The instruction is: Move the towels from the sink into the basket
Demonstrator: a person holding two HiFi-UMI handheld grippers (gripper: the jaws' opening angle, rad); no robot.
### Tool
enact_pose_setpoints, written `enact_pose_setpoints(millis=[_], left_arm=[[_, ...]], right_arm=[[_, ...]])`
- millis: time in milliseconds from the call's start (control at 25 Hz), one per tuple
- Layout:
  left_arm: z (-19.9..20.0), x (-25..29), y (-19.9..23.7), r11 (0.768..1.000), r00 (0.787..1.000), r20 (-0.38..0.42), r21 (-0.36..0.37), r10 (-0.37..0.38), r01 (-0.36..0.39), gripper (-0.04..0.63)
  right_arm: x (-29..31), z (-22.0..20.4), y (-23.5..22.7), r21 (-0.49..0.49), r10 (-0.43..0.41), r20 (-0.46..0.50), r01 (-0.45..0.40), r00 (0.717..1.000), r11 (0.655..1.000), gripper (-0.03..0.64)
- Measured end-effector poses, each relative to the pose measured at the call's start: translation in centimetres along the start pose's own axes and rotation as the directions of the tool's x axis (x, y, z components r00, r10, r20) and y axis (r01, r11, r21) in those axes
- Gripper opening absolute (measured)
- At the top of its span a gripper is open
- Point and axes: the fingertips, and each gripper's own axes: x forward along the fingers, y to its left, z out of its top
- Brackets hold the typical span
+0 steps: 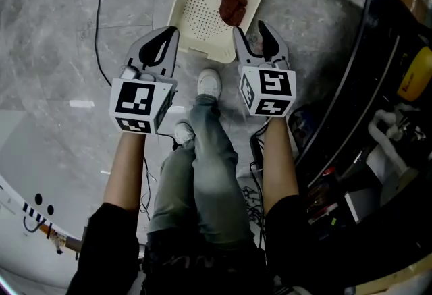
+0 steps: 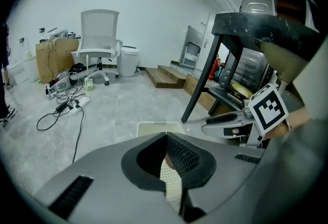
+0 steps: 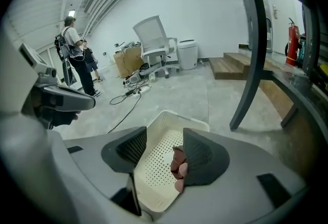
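Note:
A cream perforated basket (image 1: 197, 0) stands on the grey floor, and a crumpled brown towel (image 1: 233, 7) lies in its right half. My right gripper (image 1: 250, 29) hangs over the basket's near right corner with its jaws open and nothing between them. In the right gripper view the towel (image 3: 179, 162) rests on the basket (image 3: 154, 166) floor below the gripper (image 3: 164, 147), partly hidden by the right jaw. My left gripper (image 1: 171, 32) hovers at the basket's near left edge, its fingertips together and holding nothing. The left gripper view shows the basket (image 2: 156, 126) just beyond the gripper (image 2: 166, 137). No sink is in view.
A black table frame (image 1: 364, 50) with cluttered shelves stands close on the right. The person's legs and white shoes (image 1: 208, 83) are between the grippers. Cables (image 1: 101, 23) cross the floor on the left. A white office chair (image 2: 100, 38) and a standing person (image 3: 77, 56) are farther off.

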Motion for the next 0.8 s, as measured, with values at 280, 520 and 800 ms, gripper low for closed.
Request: enact_pose_setpoints(millis=[280, 520, 800], left_arm=[[0.5, -1.0, -0.3, 1.0, 1.0, 0.006, -0.003, -0.006, 0.006, 0.017], [2.1, -3.2, -1.3, 1.0, 1.0, 0.013, -0.006, -0.005, 0.005, 0.017], [5.1, -6.2, -2.5, 1.0, 1.0, 0.021, -0.007, -0.003, 0.003, 0.017]], right_arm=[[-1.3, 0.5, 0.4, -0.002, -0.019, -0.005, 0.019, 1.0, 1.0, 0.219], [-4.1, 2.1, 1.4, -0.009, -0.019, 0.0, 0.019, 1.0, 1.0, 0.183], [-7.7, 5.2, 2.4, -0.016, -0.033, 0.021, 0.034, 0.999, 0.999, 0.138]])
